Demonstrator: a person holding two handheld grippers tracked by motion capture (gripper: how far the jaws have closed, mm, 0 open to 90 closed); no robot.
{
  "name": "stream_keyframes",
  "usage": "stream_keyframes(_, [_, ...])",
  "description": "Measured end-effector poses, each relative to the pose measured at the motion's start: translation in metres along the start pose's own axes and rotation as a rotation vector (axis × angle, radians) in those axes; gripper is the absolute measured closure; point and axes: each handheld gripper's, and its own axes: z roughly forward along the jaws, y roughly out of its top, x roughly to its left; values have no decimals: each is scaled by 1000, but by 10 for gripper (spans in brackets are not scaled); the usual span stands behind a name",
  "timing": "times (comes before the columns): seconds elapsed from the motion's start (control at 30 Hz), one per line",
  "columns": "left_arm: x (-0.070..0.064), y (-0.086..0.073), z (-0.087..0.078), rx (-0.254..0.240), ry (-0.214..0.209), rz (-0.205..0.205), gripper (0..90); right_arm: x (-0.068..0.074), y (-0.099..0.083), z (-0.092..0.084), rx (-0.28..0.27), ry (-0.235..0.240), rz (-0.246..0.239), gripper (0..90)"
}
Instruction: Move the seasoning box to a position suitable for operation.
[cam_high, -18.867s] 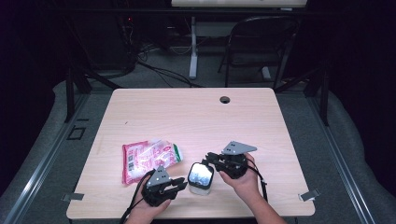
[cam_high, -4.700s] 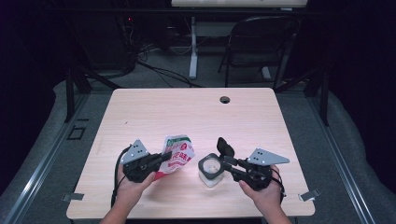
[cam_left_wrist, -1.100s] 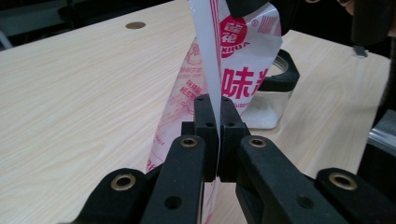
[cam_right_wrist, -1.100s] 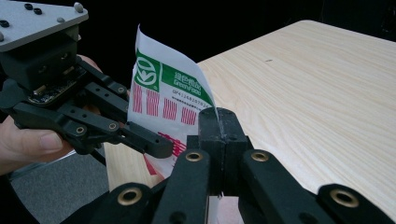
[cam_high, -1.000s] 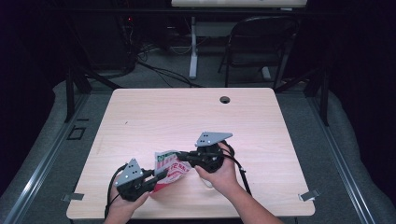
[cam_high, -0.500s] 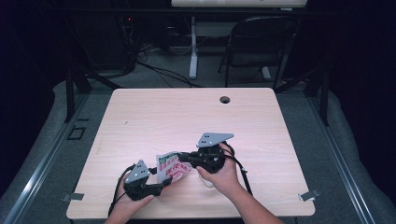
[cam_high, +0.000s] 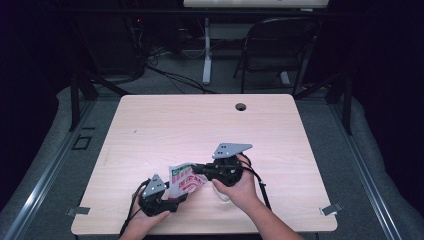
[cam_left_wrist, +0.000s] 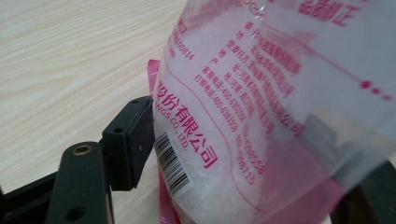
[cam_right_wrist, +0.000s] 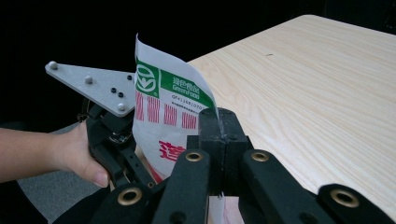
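R gripper (cam_right_wrist: 219, 116) pinches pouch (cam_high: 186, 180) top edge to keep it upright at table (cam_high: 200, 125) front; L gripper (cam_high: 172, 200), jaws just widened, straddles its base, apparently regripping.

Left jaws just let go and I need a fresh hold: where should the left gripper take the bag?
Take the bag low on its full lower body, coming in level from the person's side. The right gripper is shut on its thin upper edge, holding it upright, so the top is taken. The left gripper has just been opening, with the bag's bottom between the jaws.
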Motion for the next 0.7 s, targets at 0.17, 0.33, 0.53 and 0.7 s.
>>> stream_keyframes(0.17, [-3,-5,8,47,22,26,303,0,0,0,-1,1,1,900])
stream_keyframes(0.33, [-3,-5,11,49,25,5,305,0,-1,0,-3,0,3,900])
stream_keyframes(0.53, [-2,-4,12,66,21,1,317,0,-1,0,-4,-1,4,900])
stream_keyframes(0.7, [0,-3,14,85,14,-3,322,0,-1,0,-5,-2,3,900])
